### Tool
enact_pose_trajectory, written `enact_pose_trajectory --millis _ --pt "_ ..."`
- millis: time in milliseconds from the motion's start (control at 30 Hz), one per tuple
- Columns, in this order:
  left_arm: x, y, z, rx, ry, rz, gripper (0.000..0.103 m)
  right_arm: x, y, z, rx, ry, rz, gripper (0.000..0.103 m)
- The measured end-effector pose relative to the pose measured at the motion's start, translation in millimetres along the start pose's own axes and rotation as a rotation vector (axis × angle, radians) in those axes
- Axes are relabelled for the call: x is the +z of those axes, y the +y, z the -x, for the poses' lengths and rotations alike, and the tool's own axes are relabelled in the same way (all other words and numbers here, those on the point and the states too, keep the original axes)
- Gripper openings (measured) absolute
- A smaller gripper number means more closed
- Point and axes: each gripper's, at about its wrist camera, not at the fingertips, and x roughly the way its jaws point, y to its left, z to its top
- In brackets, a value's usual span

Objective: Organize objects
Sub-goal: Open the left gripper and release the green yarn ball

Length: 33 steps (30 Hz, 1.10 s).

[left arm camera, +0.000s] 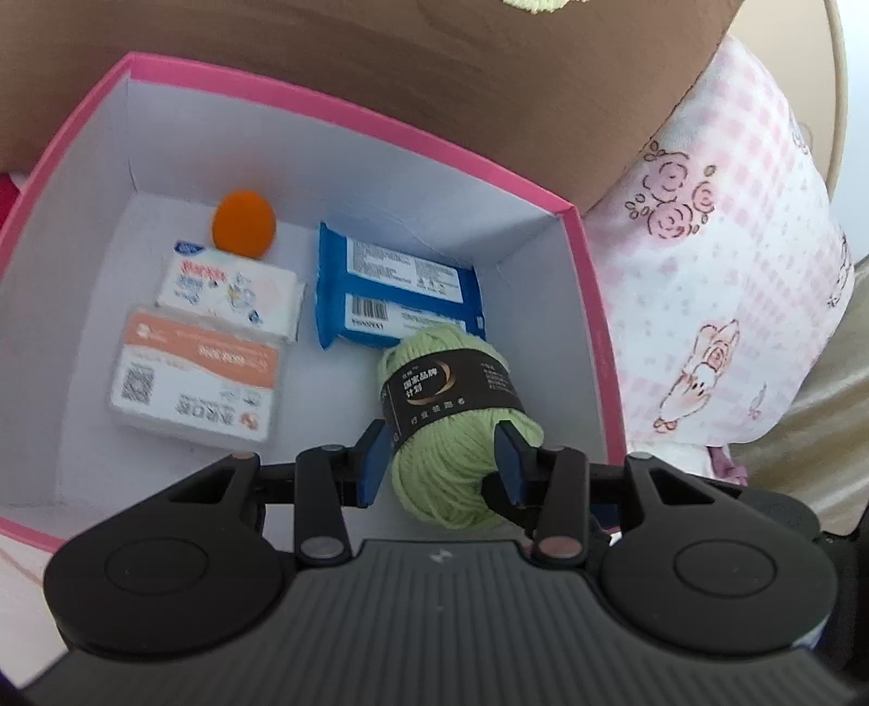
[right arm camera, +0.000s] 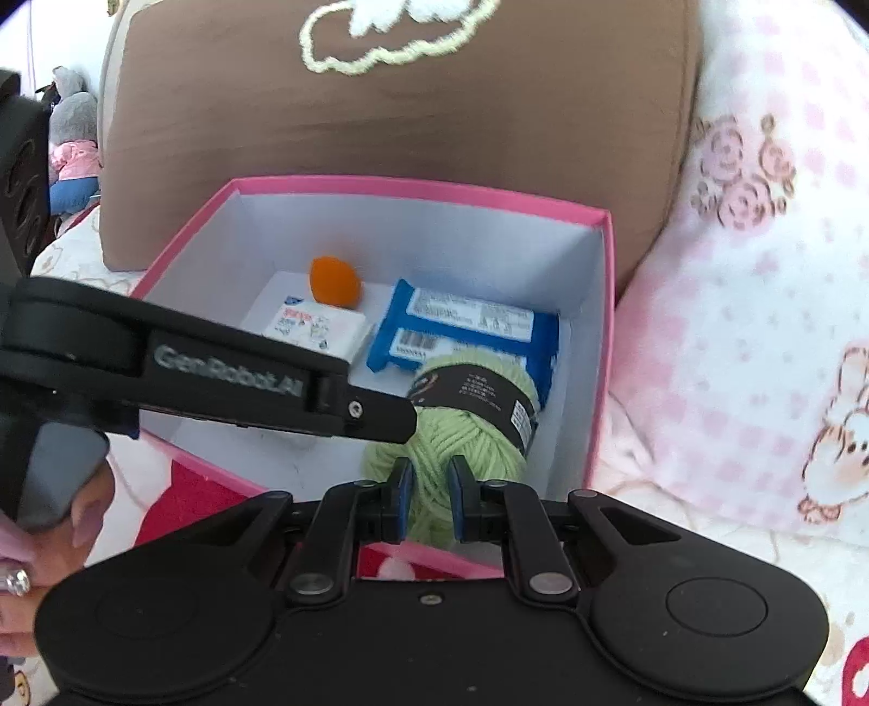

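Left wrist view. The left gripper pinches the green yarn ball, one blue pad on each flank just below its black paper band. The ball is inside the pink box, at the near right of the white floor, and appears to be at or just above that floor; contact cannot be confirmed. Its far end touches or overlaps the near edge of the blue packet. To the left lie a white tissue pack and, nearer, an orange-and-white box. An orange ball sits at the far wall behind the tissue pack. The contents lie in rows, leaving the near right corner free, which is presumably why the yarn is brought there. A brown cushion stands beyond the box and pink patterned bedding lies to the right.

Right wrist view. The right gripper has its pads drawn close together with nothing gripped; the yarn is seen through the narrow gap, farther off. It hovers over the near rim, apparently idle. The left tool's finger crosses from the left onto the ball. A hand wearing a ring shows at the lower left edge.

Judgement: the placing step is nearly complete; release remains. The soft ball may roll onto the packet when let go.
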Motion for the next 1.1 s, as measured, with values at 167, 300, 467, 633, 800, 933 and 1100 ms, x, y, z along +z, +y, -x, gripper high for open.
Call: enact_pose_trajectory --millis 167,300,467,633,800,933,1100 --pt "-2 0 2 0.042 0.003 -0.023 0.041 3 -4 -10 -0.006 0.018 -0.044 0.017" --pt "-4 5 7 0.070 -0.010 -0.023 0.041 2 -11 -9 -0.007 0.027 -0.089 0.024" --pt "-2 7 17 0.120 -0.026 -0.045 0.041 -1 -15 -14 -0.029 0.024 -0.080 0.030" --pt "-4 5 38 0.137 -0.029 -0.078 0.041 -5 -15 1 0.021 -0.009 -0.112 0.032" --pt "-7 -2 62 0.157 -0.020 -0.125 0.042 -8 -10 33 0.057 -0.037 -0.106 0.033" --pt "-11 -5 85 0.167 -0.012 -0.147 0.043 -9 -3 62 0.058 -0.071 -0.081 0.034" --pt "-15 -5 116 0.171 -0.007 -0.159 0.044 -7 8 91 0.059 -0.104 -0.063 0.036"
